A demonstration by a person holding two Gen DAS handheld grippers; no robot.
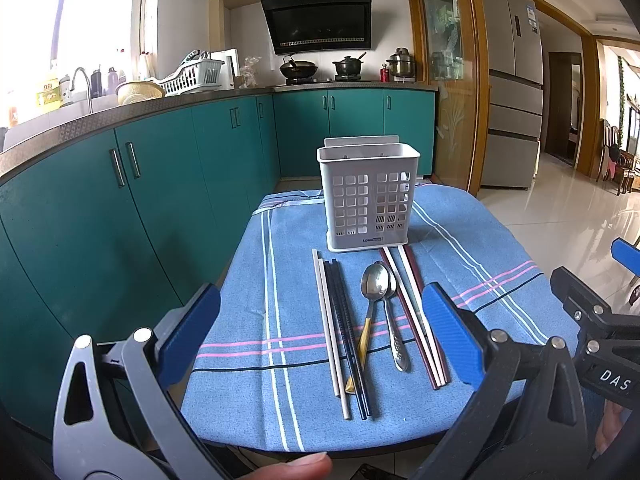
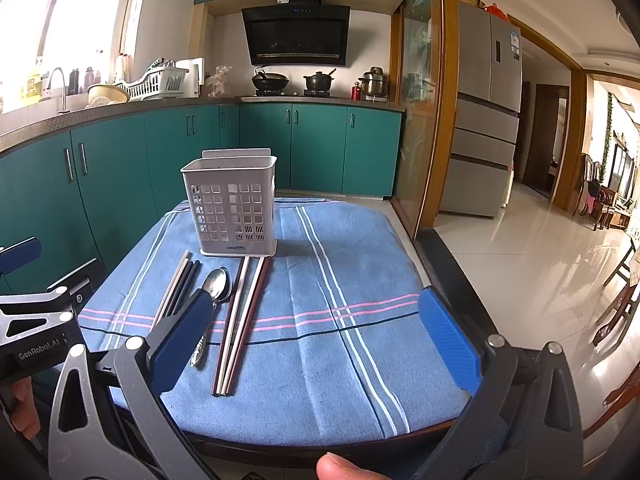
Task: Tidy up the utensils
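Kitchen scene: teal cabinets point(image 1: 168, 184), range hood point(image 1: 318, 20) over a stove with pots, fridge point(image 1: 514, 92) to the right. Small worktop was covered by a blue striped cloth point(image 1: 248, 280).

White perforated utensil holder point(image 1: 368, 196) stood upright at the far end of the cloth, apparently empty as far as the slots showed. Utensils lay flat on the cloth just in front of it, roughly parallel, pointing at the holder:
- white chopsticks point(image 1: 330, 328) leftmost, black chopsticks point(image 1: 348, 336) touching beside them
- gold-handled spoon point(image 1: 374, 284) in the middle, its bowl overlapping the bowl of a steel spoon point(image 1: 394, 320); gold handle ran under/against the black pair
- dark red and white chopsticks point(image 1: 416, 316) on the right, far ends touching the holder base

Left hand-held gripper point(image 1: 320, 336): blue pads wide apart, holding nothing, hovering over the near edge of the worktop with the utensil row framed between its pads. A thumb point(image 1: 296, 468) showed at the bottom edge.

Right hand-held gripper point(image 2: 316, 340): pads also wide apart, empty, over the bare right half of the cloth; its left pad overlapped the spoon handles in the right wrist view, contact couldn't be told. Both grippers were side by side, near but apart
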